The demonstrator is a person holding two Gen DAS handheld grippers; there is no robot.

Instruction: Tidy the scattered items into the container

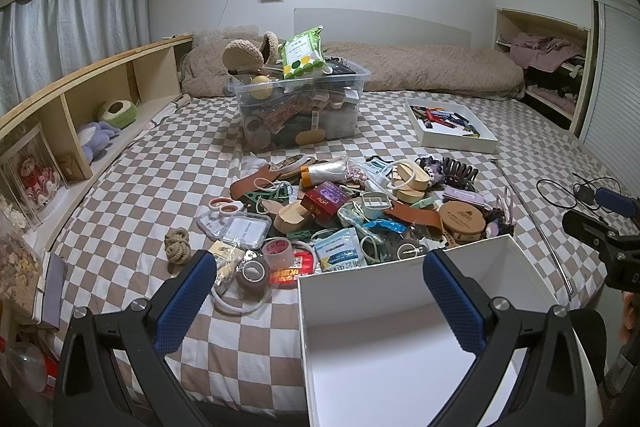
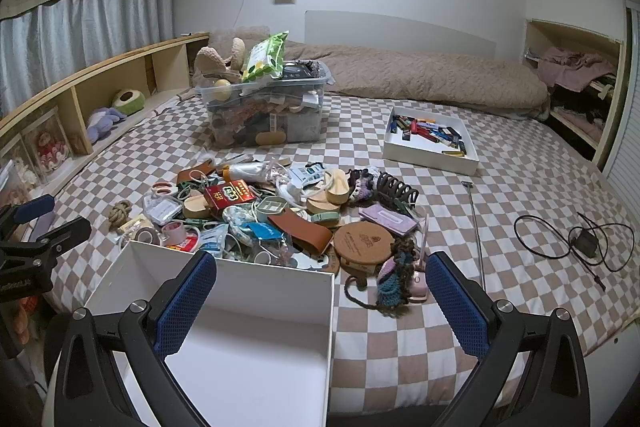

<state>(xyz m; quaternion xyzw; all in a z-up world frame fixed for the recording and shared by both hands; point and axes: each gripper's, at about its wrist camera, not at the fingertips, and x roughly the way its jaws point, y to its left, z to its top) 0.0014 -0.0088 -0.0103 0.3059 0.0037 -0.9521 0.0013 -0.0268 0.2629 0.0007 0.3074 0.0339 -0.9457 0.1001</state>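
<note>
A: Where does the white box (image 1: 404, 331) sit?

B: At the near edge of the checkered bed (image 1: 160, 163), open side up, nothing visible inside. The scattered pile (image 1: 344, 211) lies just beyond its far wall, touching it.

A: And the tongs?

B: The left gripper (image 1: 320, 303) is spread wide, holding nothing; one blue pad is over the bedspread, the other over the box. The right gripper (image 2: 320, 303) is equally released, left pad over the box, right pad over bare checks.

A: What does the right view give that the left doesn't?

B: A crocheted doll (image 2: 396, 275) lying beside the box's right wall, and all of the round cork coaster (image 2: 364, 241) above it. The black charger cable (image 2: 576, 239) shows whole there; in the left view it is cut by the other gripper.

A: And the left view alone?

B: The rope knot (image 1: 178, 245) stands clear of the pile, and the brown tape roll (image 1: 253, 274) near the left pad. Both views show the clear tub (image 1: 300, 111) packed full and the pen tray (image 1: 450, 125) behind.
</note>
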